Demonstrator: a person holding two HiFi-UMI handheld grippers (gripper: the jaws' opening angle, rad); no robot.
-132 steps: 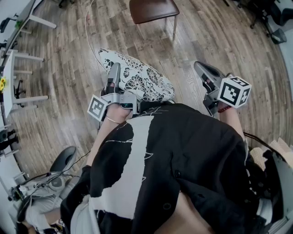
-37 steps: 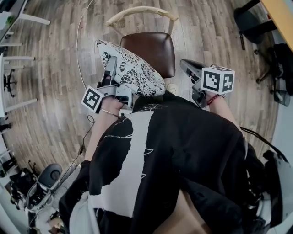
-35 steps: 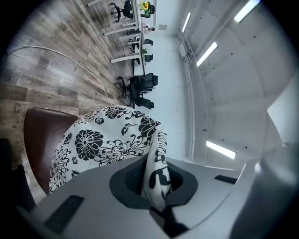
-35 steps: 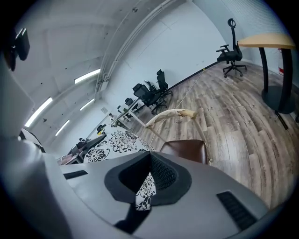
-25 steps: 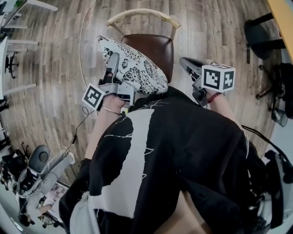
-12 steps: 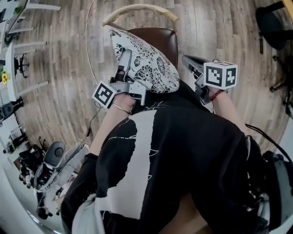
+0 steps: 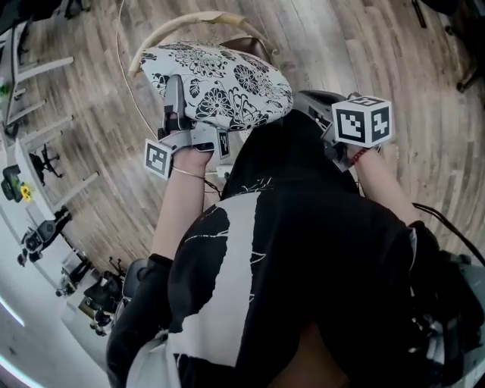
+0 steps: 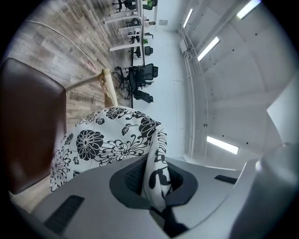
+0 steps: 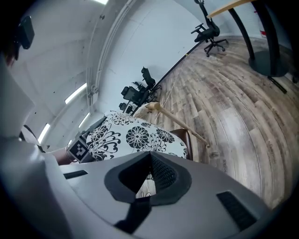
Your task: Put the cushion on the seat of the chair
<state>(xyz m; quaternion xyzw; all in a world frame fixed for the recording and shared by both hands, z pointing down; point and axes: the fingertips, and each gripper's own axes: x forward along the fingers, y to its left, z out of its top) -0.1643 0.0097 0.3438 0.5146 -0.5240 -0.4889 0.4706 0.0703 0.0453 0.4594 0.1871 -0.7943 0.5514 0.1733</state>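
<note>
Head view: the floral cushion (image 7: pixel 227 83) lies over the chair (image 7: pixel 189 20), covering its seat. The left gripper (image 7: pixel 174 87) holds its near-left edge. The right gripper (image 7: pixel 312 100) is just beside its right edge.

Left gripper view: the jaws clamp 1 cushion fold, with the brown seat (image 8: pixel 28 130) alongside.

Right gripper view: the jaws are closed and empty.

An open office: rows of white desks (image 8: pixel 125 45), black swivel chairs (image 8: pixel 141 77), ceiling strip lights (image 8: pixel 208 48), wood floor (image 9: pixel 233 107).
</note>
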